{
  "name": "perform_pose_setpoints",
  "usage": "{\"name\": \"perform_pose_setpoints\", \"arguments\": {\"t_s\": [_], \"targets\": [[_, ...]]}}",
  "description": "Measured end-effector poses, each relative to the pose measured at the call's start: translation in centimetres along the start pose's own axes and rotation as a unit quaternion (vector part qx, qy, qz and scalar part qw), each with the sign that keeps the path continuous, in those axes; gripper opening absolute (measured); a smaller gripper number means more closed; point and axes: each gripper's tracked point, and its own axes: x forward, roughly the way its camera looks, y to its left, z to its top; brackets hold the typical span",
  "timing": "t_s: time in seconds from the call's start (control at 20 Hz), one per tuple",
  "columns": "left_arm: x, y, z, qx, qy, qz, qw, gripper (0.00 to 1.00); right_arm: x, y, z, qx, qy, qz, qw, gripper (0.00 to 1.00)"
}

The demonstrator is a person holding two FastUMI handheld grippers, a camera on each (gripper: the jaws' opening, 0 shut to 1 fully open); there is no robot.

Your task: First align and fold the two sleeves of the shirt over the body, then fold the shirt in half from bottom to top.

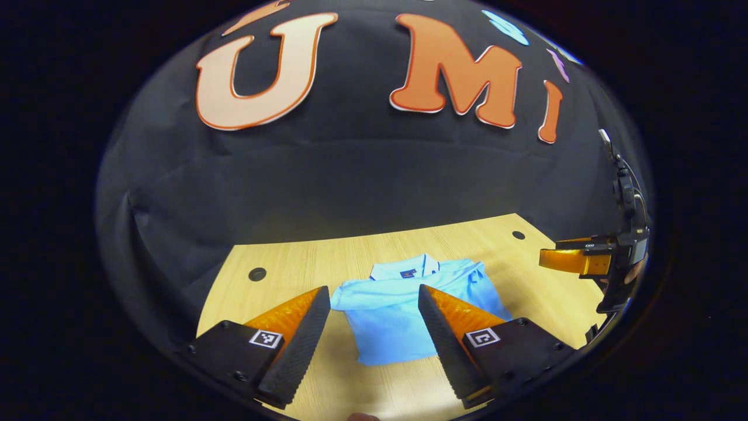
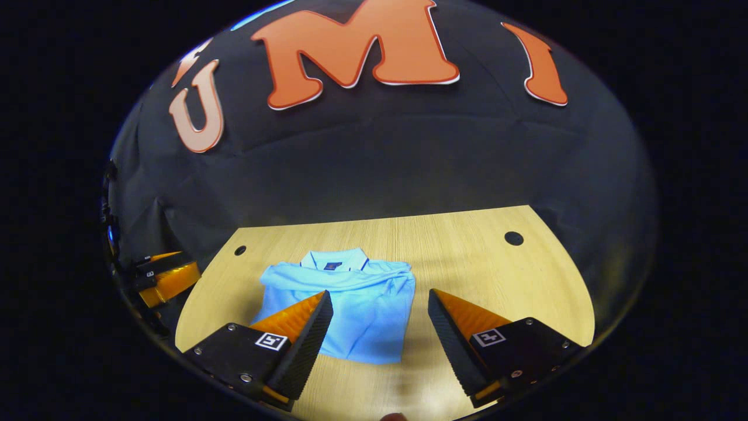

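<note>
Shirt (image 1: pixel 397 318) front partly hidden behind left claw's (image 1: pixel 374 289) fingers (image 1: pixel 444 327).

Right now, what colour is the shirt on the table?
Light blue, with a darker trim on the collar; the shirt shows best in the right gripper view.

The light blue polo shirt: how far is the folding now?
Both sleeves of the light blue polo shirt lie folded over its body on the wooden table. The left gripper and right gripper hover with jaws open, holding nothing. The bottom-to-top fold remains.
</note>
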Motion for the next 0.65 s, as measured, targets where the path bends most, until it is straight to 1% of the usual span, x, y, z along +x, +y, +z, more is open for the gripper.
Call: {"name": "perform_pose_setpoints", "arguments": {"t_s": [0.25, 0.4, 0.45, 0.5, 0.55, 0.65], "targets": [[-8.8, -1.4, 0.2, -0.014, -0.057, 0.026, 0.998, 0.98, -6.9, 0.9, -1.0, -0.018, -0.057, 0.005, 0.998, 0.99], [-13.0, -2.3, -0.1, -0.021, -0.089, 0.041, 0.995, 0.98, -11.0, 1.7, -2.1, -0.037, -0.085, 0.011, 0.996, 0.98], [-14.0, -3.1, -0.3, -0.018, -0.097, 0.034, 0.995, 0.97, -12.3, 2.3, -2.4, -0.043, -0.093, 0.019, 0.995, 0.98], [-15.6, -3.5, -0.7, -0.017, -0.109, 0.04, 0.993, 0.98, -13.7, 3.1, -2.7, -0.047, -0.1, 0.032, 0.993, 0.99], [-17.1, -4.2, -1.1, -0.015, -0.116, 0.038, 0.992, 0.98, -14.8, 3.6, -3.1, -0.051, -0.107, 0.04, 0.992, 0.99], [-19.4, -5.0, -1.4, -0.008, -0.139, 0.045, 0.989, 0.98, -16.7, 3.8, -3.7, -0.062, -0.119, 0.044, 0.99, 0.98]]}}
